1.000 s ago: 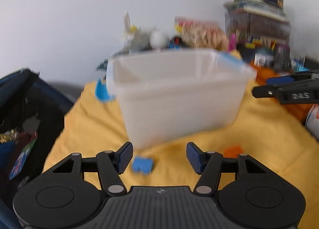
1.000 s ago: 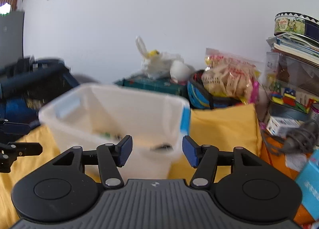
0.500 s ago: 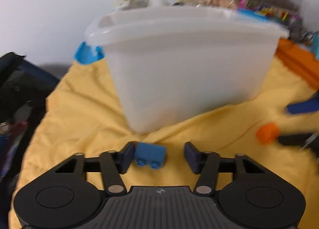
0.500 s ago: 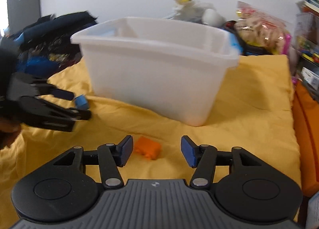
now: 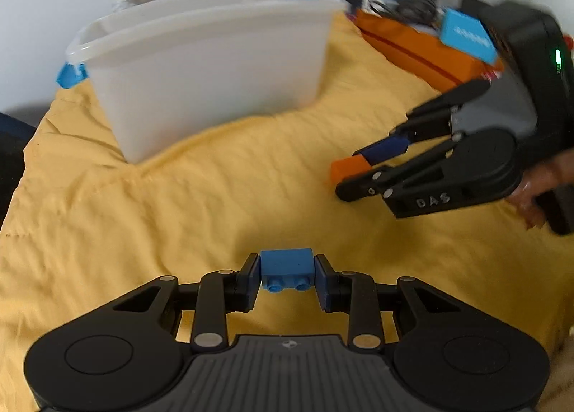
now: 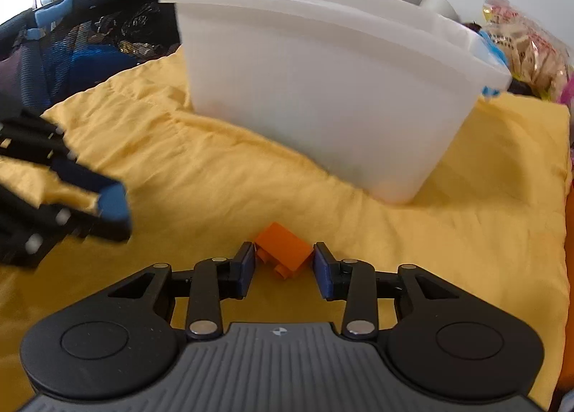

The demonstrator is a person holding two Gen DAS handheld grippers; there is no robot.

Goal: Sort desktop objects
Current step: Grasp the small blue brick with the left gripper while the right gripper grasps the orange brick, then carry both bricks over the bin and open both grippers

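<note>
A small blue brick [image 5: 286, 265] sits between the pads of my left gripper [image 5: 287, 270], just over the yellow cloth [image 5: 179, 232]. Its jaws are closing, and both pads touch the brick's sides. A small orange brick [image 6: 283, 247], turned at an angle, lies on the cloth inside my right gripper [image 6: 284, 261]. Those jaws are closing too, with a pad against each side. The white plastic bin [image 6: 323, 89] stands just behind both bricks. In the left wrist view the right gripper [image 5: 355, 168] is at the right, held by a hand.
A black mesh bag [image 6: 89, 35] lies to the left of the cloth. An orange box [image 5: 412, 49] with a light-blue box [image 5: 466, 35] on it lies to the right. A snack bag [image 6: 531, 53] and other clutter stand behind the bin against the wall.
Both grippers came down towards the cloth and tilted lower. The left jaws narrowed onto the blue brick. The right jaws narrowed around the orange brick.
</note>
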